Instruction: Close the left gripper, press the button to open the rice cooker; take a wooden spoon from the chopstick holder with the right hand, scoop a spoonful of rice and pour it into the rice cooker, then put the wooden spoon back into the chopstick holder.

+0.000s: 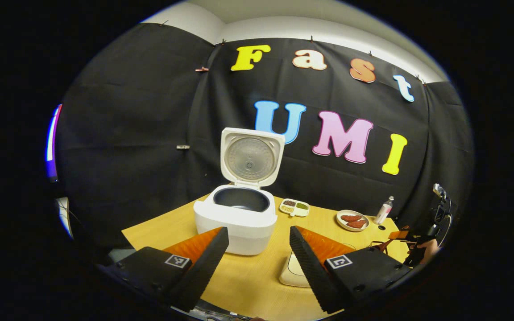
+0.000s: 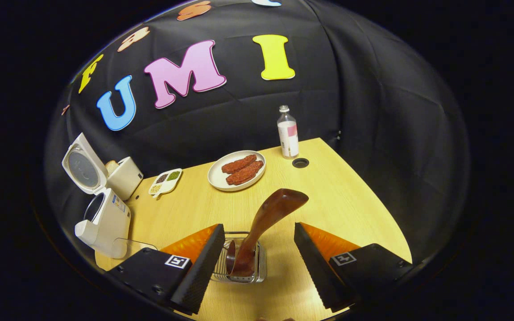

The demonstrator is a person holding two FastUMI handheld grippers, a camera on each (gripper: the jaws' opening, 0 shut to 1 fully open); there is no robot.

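Rice cooker (image 1: 239, 214) is standing open on the desk (image 1: 248, 281), lid (image 1: 251, 156) tilted up and back, dark inner pot exposed. So the button press looks done; judging from that, the work is sitting at the spoon step.

Left tongs (image 1: 259, 254) are hovering released, fingers spread wide, facing the cooker's front and grasping nothing. A pale flat thing is lying on the desk under the right-hand finger (cannot tell what it is).

Right tongs (image 2: 259, 263) are also released, fingers splayed either side of the chopstick holder (image 2: 239, 263), a small wire basket near the desk's front edge. The wooden spoon (image 2: 266, 223) is standing in it, leaning, with its broad end up and pointing away from the camera. Nothing is touching it.

In the right gripper view the cooker is sitting well off to the left, with a small tray of grains (image 2: 164, 180) beside it.

Next move, as I judge it: right tongs easing forward so the fingers are straddling the spoon's stem above the basket rim, then clenching and lifting straight up, so as not to be dragging the light holder along.
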